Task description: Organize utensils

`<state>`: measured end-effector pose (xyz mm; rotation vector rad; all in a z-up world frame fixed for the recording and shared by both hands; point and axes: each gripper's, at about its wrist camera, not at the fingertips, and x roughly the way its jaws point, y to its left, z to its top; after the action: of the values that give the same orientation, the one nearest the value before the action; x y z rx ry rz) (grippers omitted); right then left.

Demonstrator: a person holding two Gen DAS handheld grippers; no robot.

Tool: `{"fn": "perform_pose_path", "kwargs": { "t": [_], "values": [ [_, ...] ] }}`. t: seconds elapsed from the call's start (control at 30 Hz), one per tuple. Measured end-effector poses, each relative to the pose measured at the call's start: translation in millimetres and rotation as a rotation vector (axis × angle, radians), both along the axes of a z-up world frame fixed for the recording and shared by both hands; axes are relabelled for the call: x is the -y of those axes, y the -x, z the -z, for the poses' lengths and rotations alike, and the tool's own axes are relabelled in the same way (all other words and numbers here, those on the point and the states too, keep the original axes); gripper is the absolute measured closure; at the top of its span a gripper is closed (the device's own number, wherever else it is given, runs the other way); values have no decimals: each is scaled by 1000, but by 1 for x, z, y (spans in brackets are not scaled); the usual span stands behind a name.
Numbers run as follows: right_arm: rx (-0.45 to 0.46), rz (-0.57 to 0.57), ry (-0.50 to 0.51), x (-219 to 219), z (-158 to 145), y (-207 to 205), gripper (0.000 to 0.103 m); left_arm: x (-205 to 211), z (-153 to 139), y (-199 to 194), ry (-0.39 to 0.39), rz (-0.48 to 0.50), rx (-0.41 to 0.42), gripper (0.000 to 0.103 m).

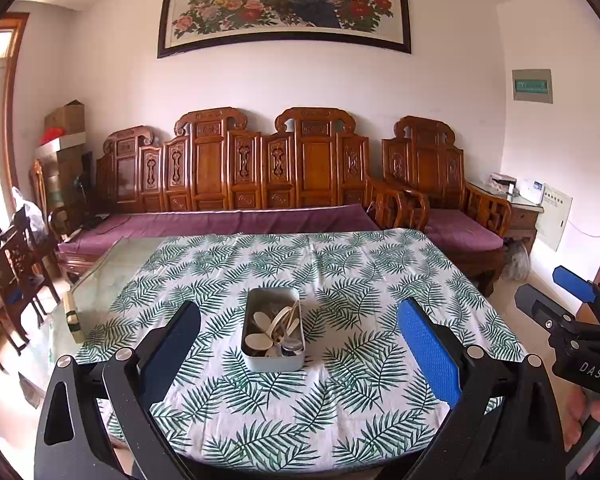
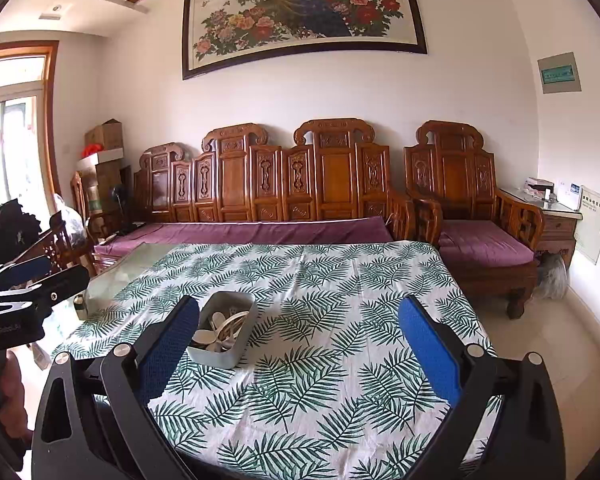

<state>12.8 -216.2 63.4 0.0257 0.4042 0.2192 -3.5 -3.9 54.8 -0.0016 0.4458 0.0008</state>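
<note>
A pale grey rectangular box (image 1: 273,360) stands on the leaf-print tablecloth (image 1: 340,272) and holds several cream spoons and other utensils (image 1: 278,326). It also shows in the right wrist view (image 2: 220,354), with the utensils (image 2: 224,328) inside. My left gripper (image 1: 300,336) is open and empty, held above the near part of the table with the box between its fingers in view. My right gripper (image 2: 300,332) is open and empty, to the right of the box. The right gripper also shows at the right edge of the left wrist view (image 1: 556,300).
The table has a glass top (image 1: 112,268) bare at its left side, with a small block (image 1: 73,320) lying there. A carved wooden sofa (image 1: 240,184) with purple cushions stands behind the table. Wooden chairs (image 1: 16,268) stand at the left.
</note>
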Motion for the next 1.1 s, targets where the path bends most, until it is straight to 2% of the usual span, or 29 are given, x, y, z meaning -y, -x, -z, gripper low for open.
{"fn": "perform_pose_path", "kwargs": {
  "t": [1.1],
  "values": [
    [-2,2,2,-3,2,0,3,1,2,3,-6,4,14,8]
  ]
}}
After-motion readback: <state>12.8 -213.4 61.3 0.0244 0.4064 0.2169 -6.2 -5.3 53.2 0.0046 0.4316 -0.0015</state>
